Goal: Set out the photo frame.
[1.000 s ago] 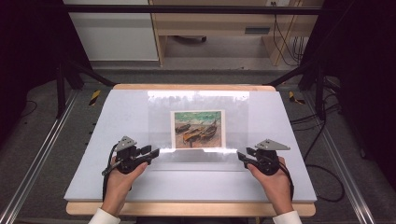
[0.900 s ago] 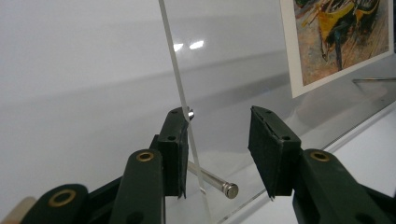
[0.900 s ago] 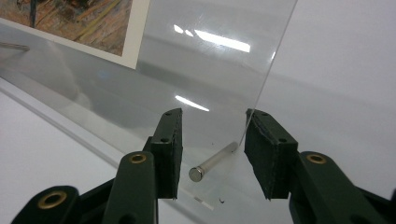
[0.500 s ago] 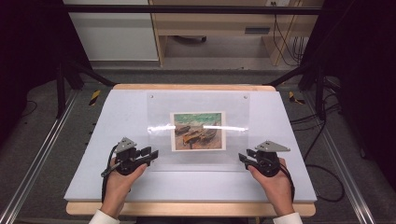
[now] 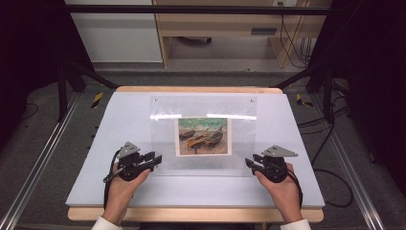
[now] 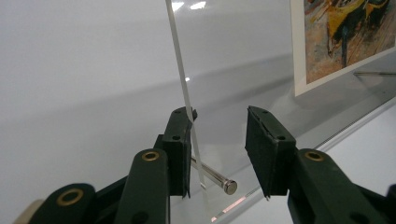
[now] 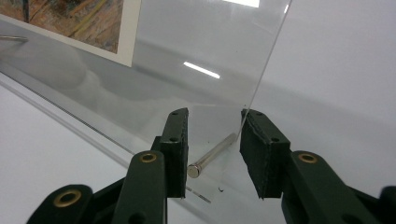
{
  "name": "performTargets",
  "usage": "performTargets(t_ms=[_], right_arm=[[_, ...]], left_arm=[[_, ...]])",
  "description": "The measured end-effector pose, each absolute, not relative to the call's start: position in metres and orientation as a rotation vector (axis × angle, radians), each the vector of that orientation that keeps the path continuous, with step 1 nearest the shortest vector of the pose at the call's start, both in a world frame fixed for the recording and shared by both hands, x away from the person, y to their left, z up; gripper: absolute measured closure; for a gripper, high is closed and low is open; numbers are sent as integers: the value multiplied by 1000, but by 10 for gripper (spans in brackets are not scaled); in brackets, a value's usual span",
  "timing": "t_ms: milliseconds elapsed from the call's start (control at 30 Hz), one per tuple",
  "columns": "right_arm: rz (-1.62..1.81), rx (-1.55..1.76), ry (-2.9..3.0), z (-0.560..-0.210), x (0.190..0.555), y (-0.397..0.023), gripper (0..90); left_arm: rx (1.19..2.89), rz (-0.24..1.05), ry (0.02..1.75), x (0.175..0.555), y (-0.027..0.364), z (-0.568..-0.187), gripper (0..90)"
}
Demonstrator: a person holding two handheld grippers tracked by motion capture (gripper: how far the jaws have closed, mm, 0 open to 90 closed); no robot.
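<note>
A clear acrylic picture frame (image 5: 203, 135) stands on the white table (image 5: 119, 120), tilted back, with a print of beached boats (image 5: 203, 136) sandwiched inside it. The left gripper (image 5: 152, 159) sits at the frame's lower left corner and the right gripper (image 5: 251, 164) at its lower right, each held in one of the person's hands. From the left gripper view, the sheet's edge (image 6: 183, 84) rests against one pad while the other pad stands clear, and a small metal pin (image 6: 215, 178) lies between the jaws. The right gripper view shows its own metal pin (image 7: 210, 155) between jaws with a gap left. Both pairs of jaws have just been closing, but neither clamps anything.
</note>
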State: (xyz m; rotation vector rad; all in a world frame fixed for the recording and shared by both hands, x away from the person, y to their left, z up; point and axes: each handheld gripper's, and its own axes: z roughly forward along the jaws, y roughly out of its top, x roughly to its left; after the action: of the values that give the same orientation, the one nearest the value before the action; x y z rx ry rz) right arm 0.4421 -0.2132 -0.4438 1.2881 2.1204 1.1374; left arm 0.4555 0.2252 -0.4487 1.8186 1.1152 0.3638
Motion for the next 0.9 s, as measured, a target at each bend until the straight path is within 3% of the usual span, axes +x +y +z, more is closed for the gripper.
performTargets(t_ms=[900], right_arm=[[1107, 1279, 2129, -445, 437, -213, 664]], left_arm=[[1844, 382, 1112, 451, 224, -449, 624]])
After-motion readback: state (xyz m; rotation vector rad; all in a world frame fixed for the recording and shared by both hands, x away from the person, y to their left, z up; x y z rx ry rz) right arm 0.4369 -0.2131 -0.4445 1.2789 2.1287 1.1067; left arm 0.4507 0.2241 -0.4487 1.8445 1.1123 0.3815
